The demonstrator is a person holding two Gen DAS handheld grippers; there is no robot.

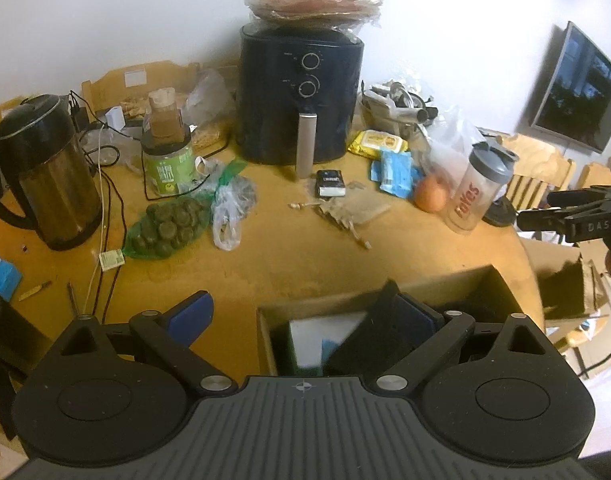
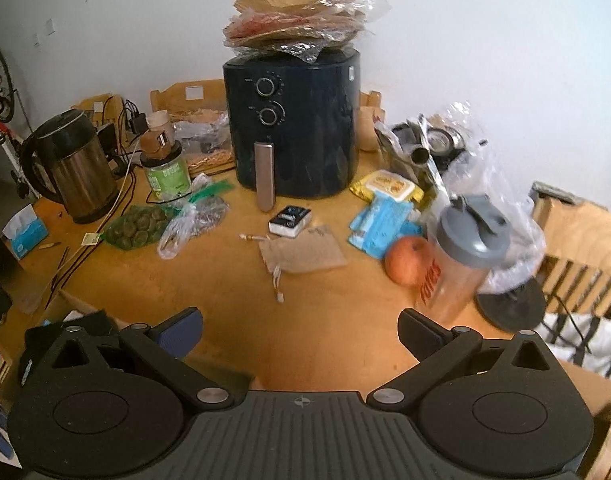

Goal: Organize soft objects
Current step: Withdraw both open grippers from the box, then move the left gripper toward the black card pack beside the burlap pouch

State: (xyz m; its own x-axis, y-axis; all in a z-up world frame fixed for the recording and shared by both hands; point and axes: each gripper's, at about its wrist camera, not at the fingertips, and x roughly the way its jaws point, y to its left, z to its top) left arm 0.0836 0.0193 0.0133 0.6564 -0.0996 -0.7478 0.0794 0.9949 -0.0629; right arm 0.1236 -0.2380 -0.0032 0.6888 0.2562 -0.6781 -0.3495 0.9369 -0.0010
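Observation:
A brown burlap pouch (image 2: 305,254) (image 1: 355,206) lies flat mid-table. Behind it are blue soft packets (image 2: 381,224) (image 1: 395,170) and a yellow wipes pack (image 2: 389,188) (image 1: 379,144). An open cardboard box (image 1: 465,274) (image 2: 71,300) sits at the near table edge with dark and white items inside. My left gripper (image 1: 297,304) hangs open with nothing in it, its right finger (image 1: 409,312) over the box. My right gripper (image 2: 299,320) (image 1: 535,210) is open and holds nothing, hovering above bare tabletop in front of the pouch.
A black air fryer (image 2: 293,128) topped with bagged paper plates stands at the back. A kettle (image 2: 77,172), green jar (image 2: 167,176), bagged green pucks (image 2: 135,230), clear bag (image 2: 189,224), cables, a black card box (image 2: 291,220), an orange (image 2: 407,260), a shaker bottle (image 2: 461,264) and a tissue box (image 2: 23,232) crowd the table.

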